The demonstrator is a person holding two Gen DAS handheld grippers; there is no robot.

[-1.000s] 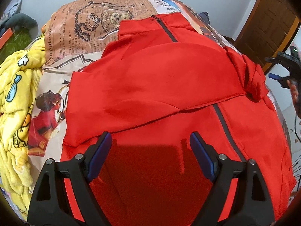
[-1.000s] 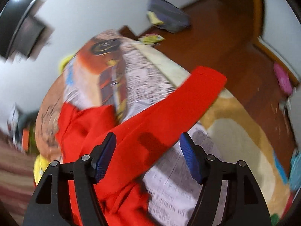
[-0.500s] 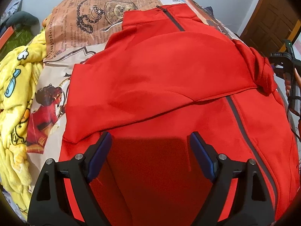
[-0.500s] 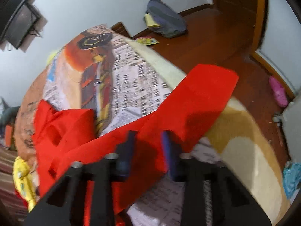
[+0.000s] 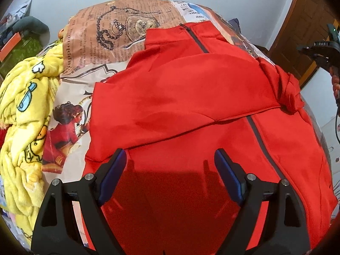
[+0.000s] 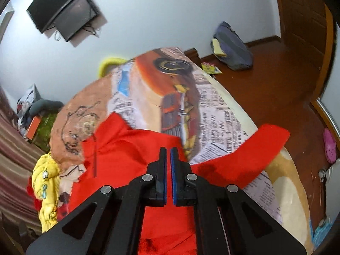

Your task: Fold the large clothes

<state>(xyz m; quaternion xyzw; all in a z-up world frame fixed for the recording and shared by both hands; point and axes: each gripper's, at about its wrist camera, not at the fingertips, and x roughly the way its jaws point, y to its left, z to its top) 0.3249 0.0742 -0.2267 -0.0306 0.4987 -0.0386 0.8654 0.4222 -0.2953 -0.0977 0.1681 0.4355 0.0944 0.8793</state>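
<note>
Jacket (image 5: 180,89), red and zipped, lies spread over the printed bed (image 5: 119,21), collar toward 12 o'clock in the left wrist view, one sleeve already folded across its chest. The left gripper (image 5: 170,155) hovers released above the hem, nothing between its jaws. The right gripper (image 6: 167,148) has just been closing and is clenched on the other sleeve (image 6: 244,155), whose cuff trails toward 2 o'clock. A yellow blanket (image 5: 21,106) is bunched at 9 o'clock

The right gripper (image 6: 167,150) has its fingers (image 6: 162,170) closed together above the red jacket (image 6: 131,153), which lies on the printed bedspread (image 6: 214,114). One red sleeve (image 6: 250,155) stretches out toward the bed's edge. A yellow blanket (image 6: 46,187) lies bunched beside the jacket.
</note>
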